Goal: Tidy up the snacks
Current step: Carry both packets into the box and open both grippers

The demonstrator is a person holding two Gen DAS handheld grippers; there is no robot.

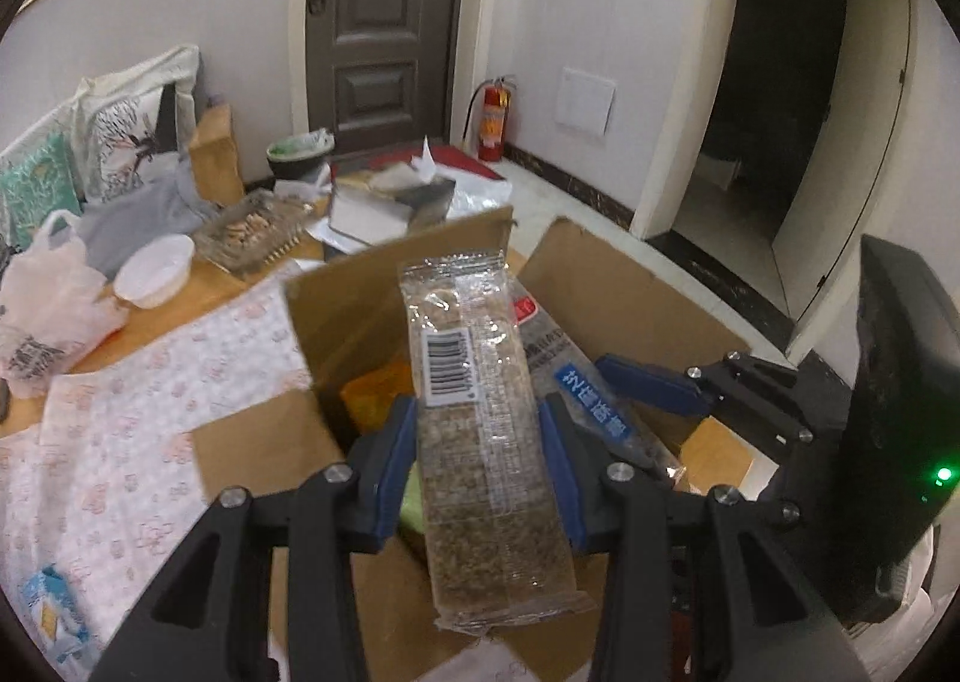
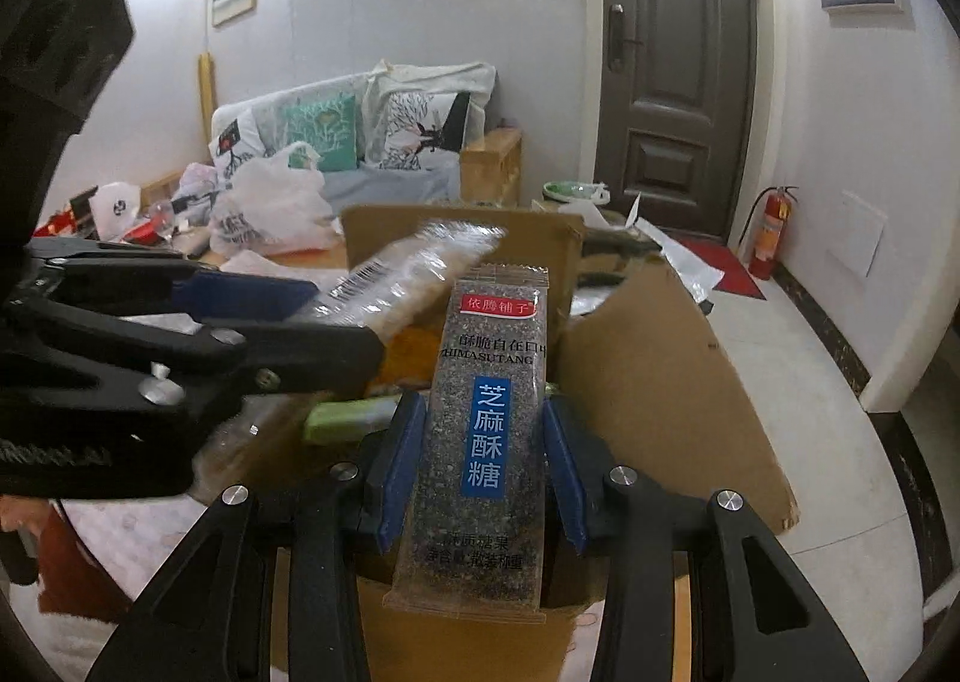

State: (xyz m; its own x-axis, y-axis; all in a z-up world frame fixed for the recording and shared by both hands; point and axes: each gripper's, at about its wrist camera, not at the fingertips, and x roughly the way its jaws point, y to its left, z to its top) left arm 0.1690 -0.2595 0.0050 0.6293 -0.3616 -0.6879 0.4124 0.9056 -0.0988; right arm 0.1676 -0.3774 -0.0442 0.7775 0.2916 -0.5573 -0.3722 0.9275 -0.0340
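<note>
My left gripper point(image 1: 478, 445) is shut on a clear-wrapped light sesame bar point(image 1: 480, 430) with a barcode, held above an open cardboard box point(image 1: 360, 316). My right gripper point(image 2: 477, 463) is shut on a dark sesame candy pack with a blue label point(image 2: 486, 430), also over the box point(image 2: 648, 382). The right gripper point(image 1: 660, 382) and its pack point(image 1: 576, 388) show at the right of the left wrist view; the left gripper point(image 2: 354, 322) and its bar point(image 2: 414, 268) show at the left of the right wrist view. Orange and green packets point(image 2: 348, 415) lie inside the box.
The box stands on a table with a patterned cloth point(image 1: 150, 394). On it are a white bowl point(image 1: 155, 268), a plastic bag point(image 1: 48, 310), a glass tray point(image 1: 252, 232) and a small blue packet point(image 1: 54, 610). A sofa with cushions point(image 2: 372, 135), a door point(image 2: 678, 69) and a fire extinguisher point(image 2: 771, 232) lie beyond.
</note>
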